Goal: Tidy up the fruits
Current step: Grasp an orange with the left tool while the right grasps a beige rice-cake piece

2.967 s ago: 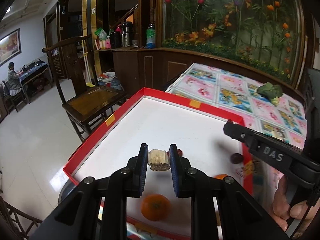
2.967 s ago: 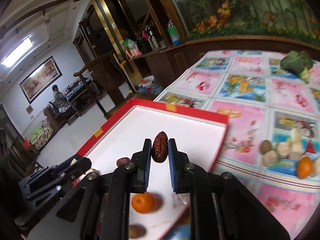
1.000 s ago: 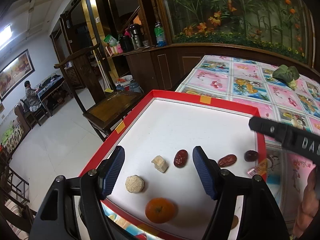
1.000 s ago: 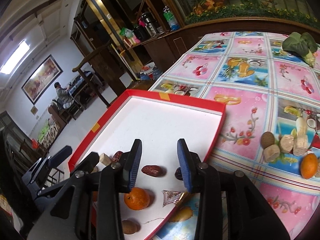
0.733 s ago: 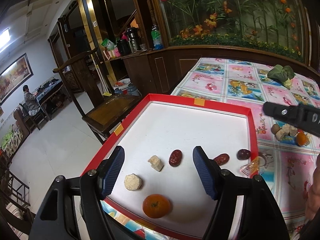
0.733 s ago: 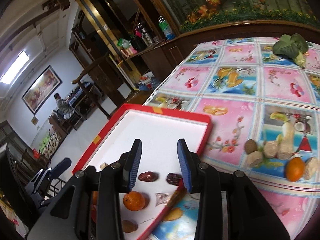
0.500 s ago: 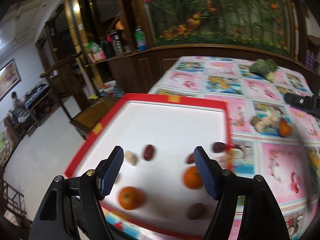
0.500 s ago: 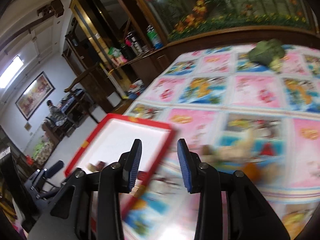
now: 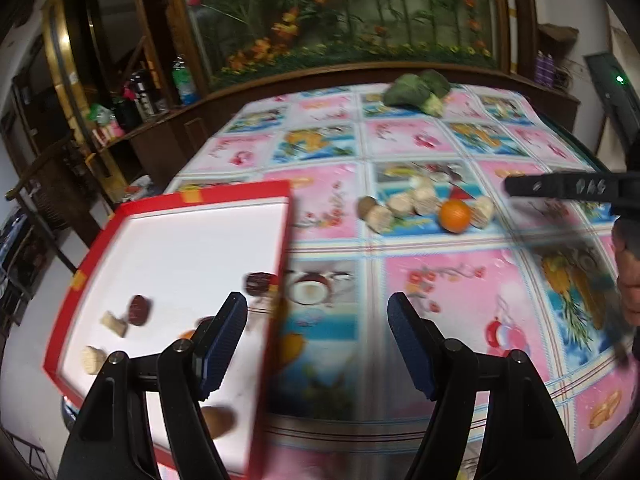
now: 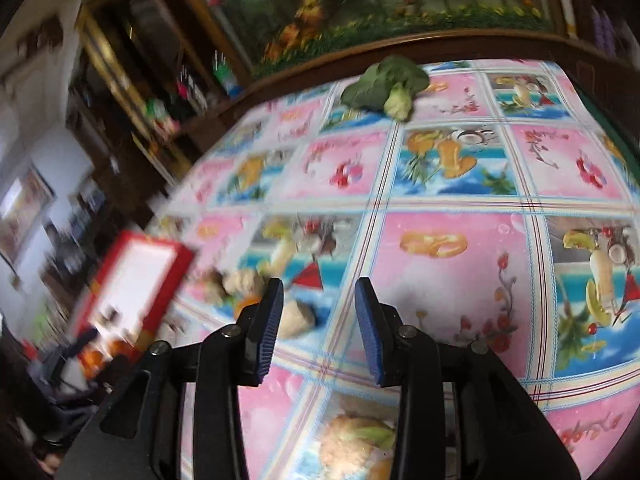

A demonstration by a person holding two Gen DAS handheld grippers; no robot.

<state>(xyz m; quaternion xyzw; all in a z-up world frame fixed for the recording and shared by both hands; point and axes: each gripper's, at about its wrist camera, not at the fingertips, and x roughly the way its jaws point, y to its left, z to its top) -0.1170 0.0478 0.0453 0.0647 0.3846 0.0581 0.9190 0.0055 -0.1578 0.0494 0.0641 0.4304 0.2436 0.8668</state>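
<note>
I see the red-rimmed tray [image 9: 120, 212] at the left edge of the worktop [image 9: 440, 288], its floor white. Inside it, toward the near-left corner, lie a dark red date [image 9: 138, 309] with a pale cut chunk [image 9: 113, 323] just beside it, and another pale round piece [image 9: 91, 359] closer to the rim. A second date [image 9: 258, 282] lies by the tray's right wall. A brownish round fruit [image 9: 218, 421] sits near the front, and something orange shows partly behind my left jaw; motion blur keeps me from naming it for certain.

Outside the tray, on the patterned cloth, a cluster waits: an orange [image 9: 454, 215], several pale chunks [image 9: 404, 204] touching one another in a row, and a brown round fruit [image 9: 366, 206] at the left end. A leafy green vegetable [image 9: 416, 88] lies well apart at the far side.

My left gripper [image 9: 316, 340] hangs over the tray's right wall and the cloth beside it, jaws spread wide with nothing between them. My right gripper [image 10: 318, 320] is over the cloth, jaws parted a moderate way and empty; a pale chunk [image 10: 294, 318] lies just left of its left jaw, in the blurred cluster. From the left wrist view, the right gripper's black finger reaches in at the right, a hand [image 9: 628, 280] below it.
</note>
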